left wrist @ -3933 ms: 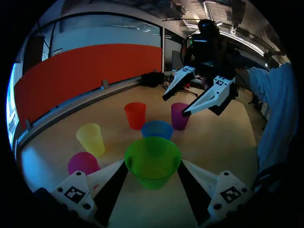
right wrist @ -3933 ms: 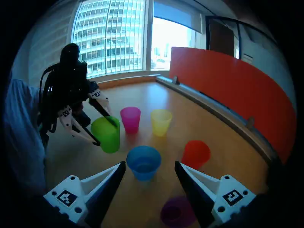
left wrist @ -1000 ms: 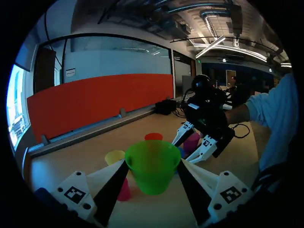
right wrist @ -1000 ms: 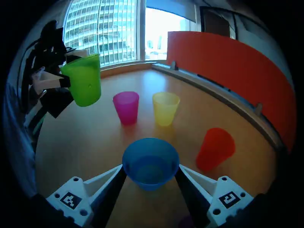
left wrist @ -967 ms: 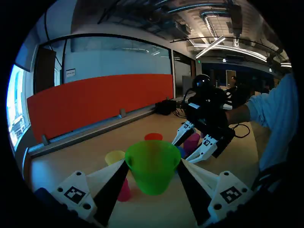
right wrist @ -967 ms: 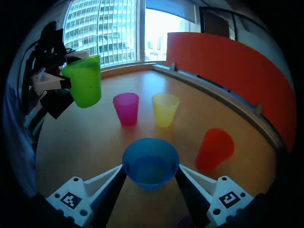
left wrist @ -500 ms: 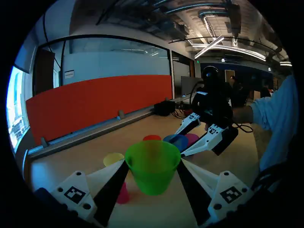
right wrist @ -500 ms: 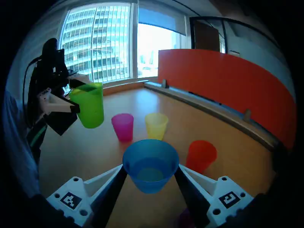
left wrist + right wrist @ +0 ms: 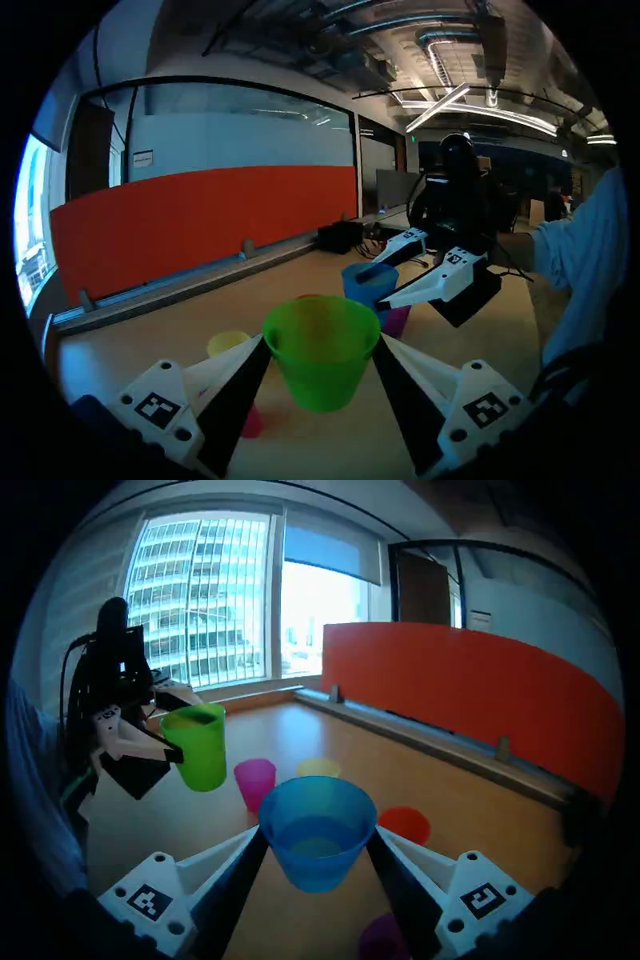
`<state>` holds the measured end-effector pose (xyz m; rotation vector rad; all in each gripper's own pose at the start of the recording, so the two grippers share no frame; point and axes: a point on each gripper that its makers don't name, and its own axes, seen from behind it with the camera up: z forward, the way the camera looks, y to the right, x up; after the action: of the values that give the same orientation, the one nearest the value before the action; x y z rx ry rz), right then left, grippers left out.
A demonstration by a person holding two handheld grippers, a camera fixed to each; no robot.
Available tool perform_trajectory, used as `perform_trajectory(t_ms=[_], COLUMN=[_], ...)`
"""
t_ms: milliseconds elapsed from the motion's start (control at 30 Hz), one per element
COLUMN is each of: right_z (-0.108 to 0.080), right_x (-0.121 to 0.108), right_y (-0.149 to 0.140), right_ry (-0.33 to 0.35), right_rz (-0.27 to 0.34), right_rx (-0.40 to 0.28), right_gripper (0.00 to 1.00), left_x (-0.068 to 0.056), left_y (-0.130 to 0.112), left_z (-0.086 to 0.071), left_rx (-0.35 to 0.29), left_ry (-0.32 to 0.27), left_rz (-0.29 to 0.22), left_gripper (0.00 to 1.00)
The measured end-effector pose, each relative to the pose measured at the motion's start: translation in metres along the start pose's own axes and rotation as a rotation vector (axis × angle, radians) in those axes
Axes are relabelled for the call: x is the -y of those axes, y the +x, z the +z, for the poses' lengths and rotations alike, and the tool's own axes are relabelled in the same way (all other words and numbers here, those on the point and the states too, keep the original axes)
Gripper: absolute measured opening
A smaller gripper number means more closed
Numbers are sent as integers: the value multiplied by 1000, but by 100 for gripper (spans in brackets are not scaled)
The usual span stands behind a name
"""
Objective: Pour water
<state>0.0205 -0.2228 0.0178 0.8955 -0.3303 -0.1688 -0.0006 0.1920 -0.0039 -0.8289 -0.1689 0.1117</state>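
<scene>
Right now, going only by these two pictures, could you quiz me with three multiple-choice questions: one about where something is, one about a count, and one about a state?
1. Where is the green cup?
A. standing among the other cups
B. stacked inside another cup
C. held up in the jaws of the left gripper

2. How many cups stand on the wooden table?
A. two
B. four
C. six

3. The blue cup, in the jaws of the right gripper, is:
A. upright with some liquid inside
B. upside down
C. tipped and pouring

Answers:
1 C: both jaws press its sides and it hangs clear of the table.
2 B: the pink cup, yellow cup, red cup and purple cup.
3 A: its rim is level and liquid lies at the bottom.
</scene>
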Motion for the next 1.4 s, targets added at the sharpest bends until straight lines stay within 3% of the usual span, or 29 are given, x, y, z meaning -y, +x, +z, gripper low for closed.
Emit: perform_trajectory(t_ms=[700, 1400], right_z=[-33, -46], right_x=[-17, -21], right_y=[58, 86], right_ry=[-61, -84], right_rz=[-29, -57], right_rx=[-171, -229], right_gripper=[88, 88], left_x=[-7, -18], left_y=[19, 38], left_z=[16, 26], left_rx=[-56, -123], left_ry=[-40, -74], left_rz=[-7, 13], left_gripper=[87, 87])
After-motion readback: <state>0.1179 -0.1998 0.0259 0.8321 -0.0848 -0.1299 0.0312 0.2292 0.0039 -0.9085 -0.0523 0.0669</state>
